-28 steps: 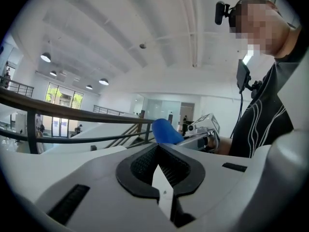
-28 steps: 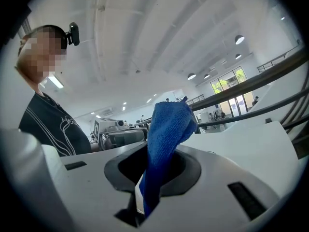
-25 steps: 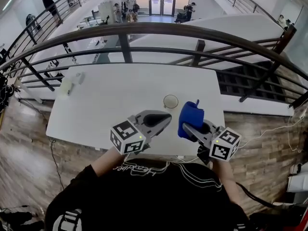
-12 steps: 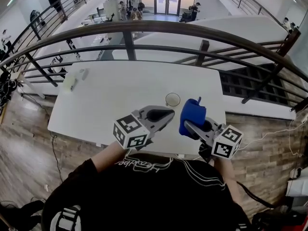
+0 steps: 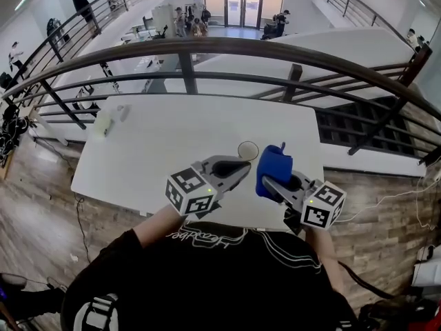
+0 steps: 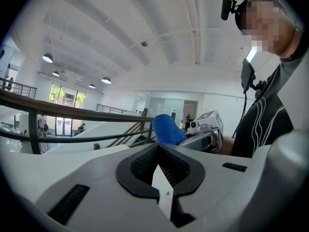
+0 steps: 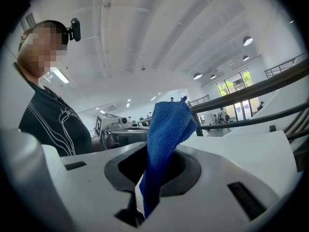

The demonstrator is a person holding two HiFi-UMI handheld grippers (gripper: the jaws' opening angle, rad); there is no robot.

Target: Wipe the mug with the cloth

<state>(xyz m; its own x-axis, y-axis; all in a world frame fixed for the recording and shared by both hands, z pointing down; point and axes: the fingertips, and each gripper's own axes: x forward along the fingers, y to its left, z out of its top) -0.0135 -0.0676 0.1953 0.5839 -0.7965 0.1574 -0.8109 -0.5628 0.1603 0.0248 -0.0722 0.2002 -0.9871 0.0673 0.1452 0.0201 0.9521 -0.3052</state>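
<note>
Left gripper (image 5: 241, 169): you are holding it close to level over the near edge of the white table (image 5: 158, 143). Its jaws are pressing together with nothing between them.
Right gripper (image 5: 267, 182): you are clamping the blue cloth (image 5: 274, 168) in it, and the cloth is bunching up and out past the jaws.
Mug (image 5: 247, 150): it is standing upright on the table, just beyond the left gripper's tip and just left of the cloth. You cannot tell whether either is touching it.
Both grippers: you are angling them inward, near each other but apart.
</note>
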